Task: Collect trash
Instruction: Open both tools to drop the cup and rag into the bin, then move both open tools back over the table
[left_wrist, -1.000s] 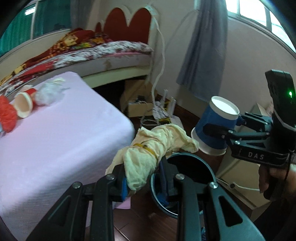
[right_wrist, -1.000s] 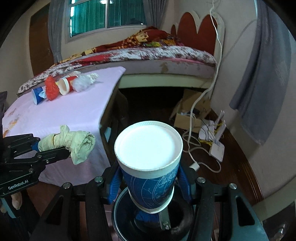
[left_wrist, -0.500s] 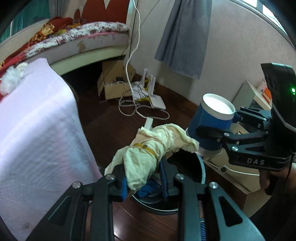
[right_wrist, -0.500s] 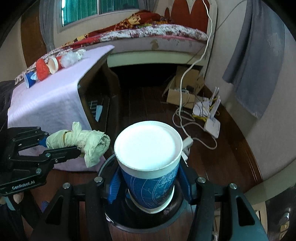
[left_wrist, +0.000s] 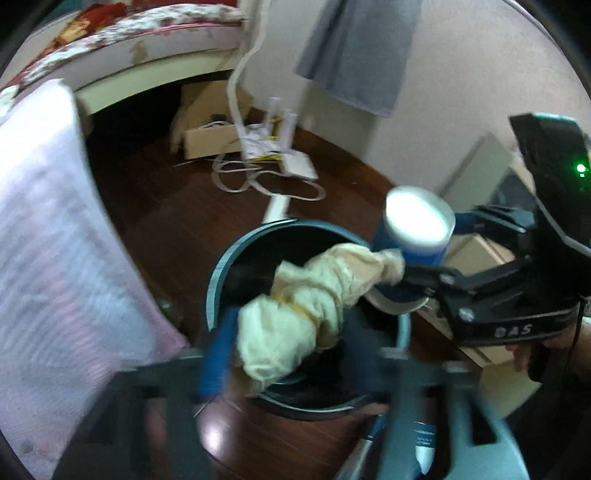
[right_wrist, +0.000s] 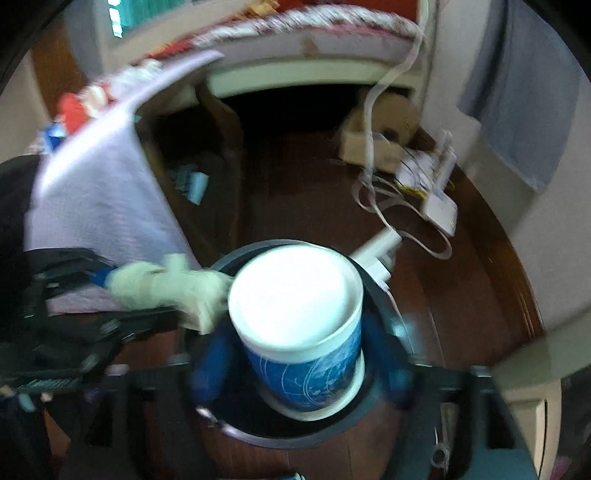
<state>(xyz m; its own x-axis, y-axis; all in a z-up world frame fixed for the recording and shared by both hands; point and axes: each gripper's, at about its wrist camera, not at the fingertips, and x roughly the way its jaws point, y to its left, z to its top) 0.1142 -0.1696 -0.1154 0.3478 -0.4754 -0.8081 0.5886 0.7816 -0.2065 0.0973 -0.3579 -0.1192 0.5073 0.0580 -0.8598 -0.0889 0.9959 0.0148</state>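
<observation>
Left gripper (left_wrist: 291, 350) jaws opening around cloth wad (left_wrist: 295, 321), right gripper (right_wrist: 303, 373) jaws opening around blue cup (right_wrist: 303, 332), above bin (left_wrist: 218, 280)

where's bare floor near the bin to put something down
Bare dark wood floor lies between the pink-draped table and the round dark bin, and another patch right of the bin towards the wall. Crowded: white cables and router behind the bin; rag and cup over its mouth.

Dark wood floor (left_wrist: 155, 206), round bin (left_wrist: 216, 284), cardboard box (left_wrist: 210, 142), cables (left_wrist: 258, 184), seemingly a router (left_wrist: 299, 168)
</observation>
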